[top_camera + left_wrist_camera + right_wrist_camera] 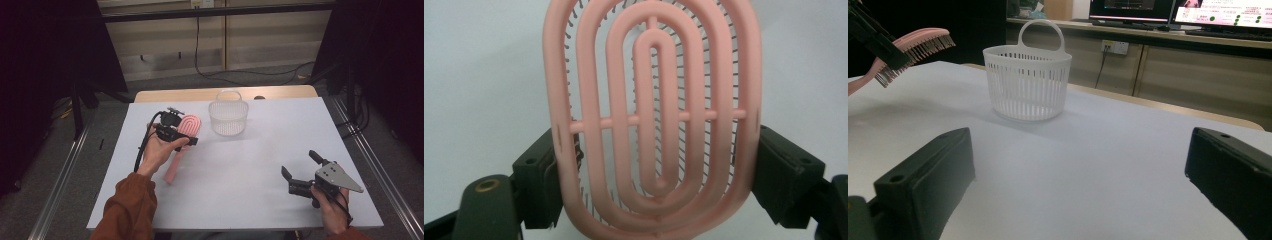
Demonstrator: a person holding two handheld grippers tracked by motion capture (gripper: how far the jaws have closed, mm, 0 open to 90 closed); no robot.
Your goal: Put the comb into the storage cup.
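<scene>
A pink hairbrush [182, 137] with an oval vented head [654, 115] is held above the white table, bristles down, its handle sloping toward the person. My left gripper [176, 131] is shut on the sides of the brush head, one black jaw against each edge. A white slatted basket [228, 116] with a loop handle stands upright just right of the brush; the brush [908, 47] is raised to the left of the basket [1027, 82]. My right gripper [300, 167] rests low near the table's front right, open, with nothing between its jaws.
The white tabletop [260, 165] spreads wide between the two grippers. A wooden strip [200, 94] runs along its far edge. Cables [240, 75] lie on the floor beyond. Metal rails [60, 180] flank the table.
</scene>
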